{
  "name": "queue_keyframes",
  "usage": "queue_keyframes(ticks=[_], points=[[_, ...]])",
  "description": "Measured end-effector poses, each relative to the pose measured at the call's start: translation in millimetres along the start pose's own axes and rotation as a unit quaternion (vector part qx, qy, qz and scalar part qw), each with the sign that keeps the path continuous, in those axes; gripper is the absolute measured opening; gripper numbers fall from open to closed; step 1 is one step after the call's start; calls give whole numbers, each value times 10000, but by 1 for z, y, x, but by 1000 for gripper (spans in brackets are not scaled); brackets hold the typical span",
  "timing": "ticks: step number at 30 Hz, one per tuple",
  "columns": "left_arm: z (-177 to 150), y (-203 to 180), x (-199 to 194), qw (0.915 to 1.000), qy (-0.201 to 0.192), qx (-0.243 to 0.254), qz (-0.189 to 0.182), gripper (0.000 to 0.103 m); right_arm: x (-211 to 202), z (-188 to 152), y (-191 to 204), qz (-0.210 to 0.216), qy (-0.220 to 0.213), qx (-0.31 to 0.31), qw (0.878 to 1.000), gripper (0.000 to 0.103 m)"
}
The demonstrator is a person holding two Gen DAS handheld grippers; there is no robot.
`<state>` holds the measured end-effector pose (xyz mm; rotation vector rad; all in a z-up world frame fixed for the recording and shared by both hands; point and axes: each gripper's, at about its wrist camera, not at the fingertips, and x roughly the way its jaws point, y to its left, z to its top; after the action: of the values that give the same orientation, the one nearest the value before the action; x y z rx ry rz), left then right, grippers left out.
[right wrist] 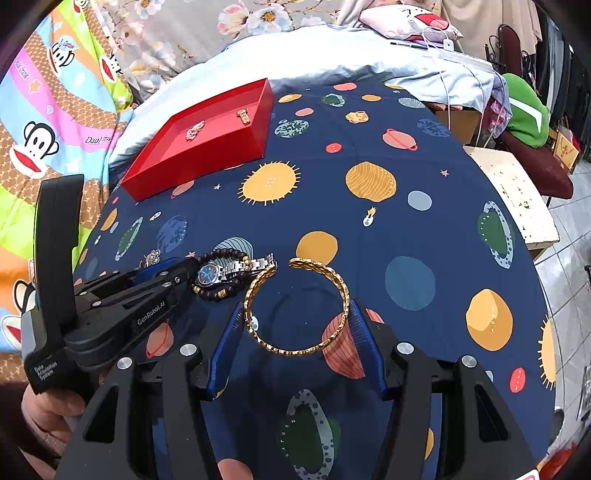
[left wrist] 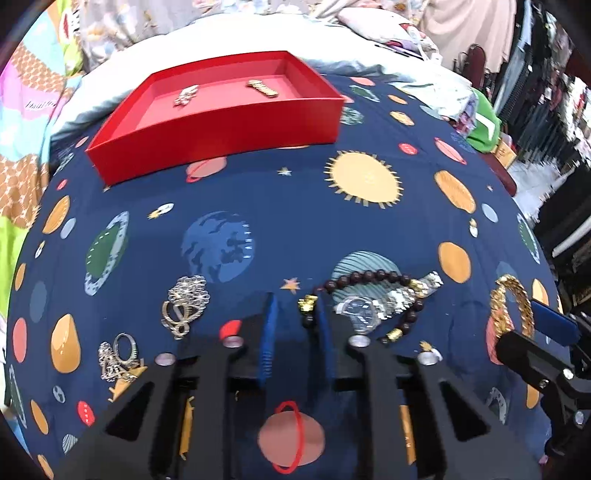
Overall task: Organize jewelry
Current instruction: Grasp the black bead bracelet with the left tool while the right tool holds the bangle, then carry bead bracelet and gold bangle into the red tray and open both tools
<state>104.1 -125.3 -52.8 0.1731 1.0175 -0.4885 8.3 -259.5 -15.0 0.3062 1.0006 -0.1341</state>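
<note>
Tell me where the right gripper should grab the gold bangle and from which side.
Grip the gold bangle by its near rim, coming from above with one jaw inside the ring and one outside. It lies flat on the cloth, open gap on the far side, and the right gripper already straddles it with open jaws.

A navy cloth printed with planets, suns and stars [right wrist: 369, 229] covers the surface. At about eleven o'clock behind it lies a pale blue-grey quilt [right wrist: 295, 55], and further back a grey floral fabric [right wrist: 192, 29]. At nine to ten o'clock a bright sheet with cartoon monkey faces [right wrist: 48, 122] spreads in stripes of pink, green, blue and brown. At one o'clock a pink pillow [right wrist: 402, 18] rests on the quilt. At two o'clock sits a green cap [right wrist: 524, 110], near a dark red cushion [right wrist: 543, 166]. A speckled white board [right wrist: 513, 195] juts out at three o'clock beside the cloth, above a tiled floor [right wrist: 565, 266]. Dark clothes [left wrist: 546, 85] hang at two o'clock in the left wrist view.
</note>
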Motion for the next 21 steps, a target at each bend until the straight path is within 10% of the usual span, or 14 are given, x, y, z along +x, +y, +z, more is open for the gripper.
queue_keyframes(ticks=[21], points=[[16,15,-63,9937,-330,-477,-959,7,-3,8,15,119,-79,-143,9998,57]])
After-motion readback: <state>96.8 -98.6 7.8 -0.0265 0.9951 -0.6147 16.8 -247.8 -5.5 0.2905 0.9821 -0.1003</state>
